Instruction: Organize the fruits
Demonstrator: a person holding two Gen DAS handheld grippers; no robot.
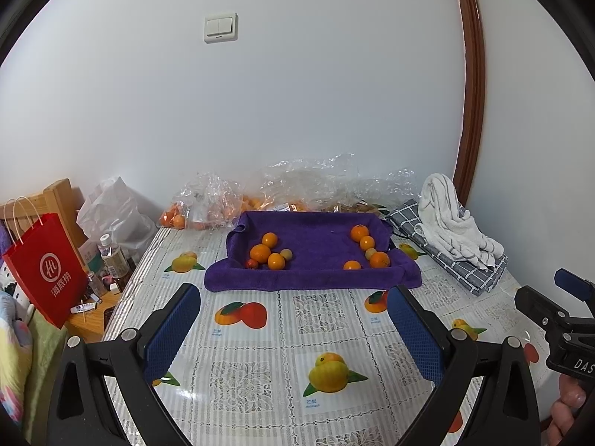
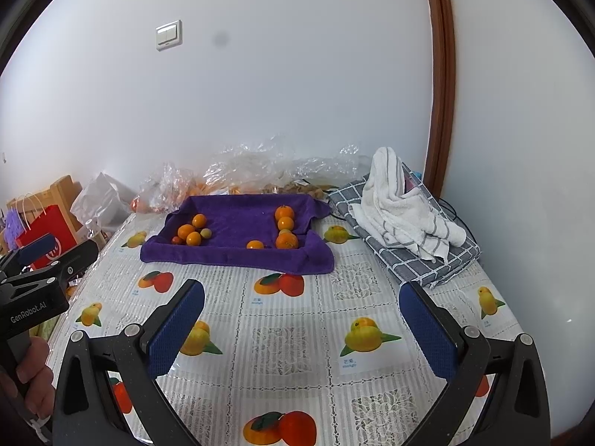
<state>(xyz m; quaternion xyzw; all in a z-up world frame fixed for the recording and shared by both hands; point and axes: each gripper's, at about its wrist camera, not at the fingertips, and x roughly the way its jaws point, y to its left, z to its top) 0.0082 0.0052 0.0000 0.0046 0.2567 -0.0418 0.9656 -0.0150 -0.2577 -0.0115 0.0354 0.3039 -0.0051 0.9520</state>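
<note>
Fruit sits in two groups on a purple towel (image 1: 316,256) spread ahead of both grippers, its edges turned up like a shallow tray. Left cluster (image 1: 268,252): three oranges, one small red fruit and one pale round fruit, touching or just beside each other. Right cluster (image 1: 369,251): four oranges and one pale fruit, roughly in a line, with the nearest orange (image 1: 351,265) slightly apart toward the towel's front edge.

Left gripper (image 1: 293,330): jaws spread wide, nothing between the blue pads, held above the fruit-print tablecloth (image 1: 241,338) short of the towel. Right gripper (image 2: 302,329): likewise wide apart and empty, also short of the towel. Each appears at the edge of the other's view, held by a hand (image 2: 31,375).

Beyond the towel, against the wall: crumpled clear plastic bags (image 1: 212,200), some holding more oranges. Right of the towel: a white striped cloth (image 1: 455,223) heaped on a folded grey checked cloth (image 1: 465,271). Far left, off the table: a red paper bag (image 1: 44,267) and bottles.
</note>
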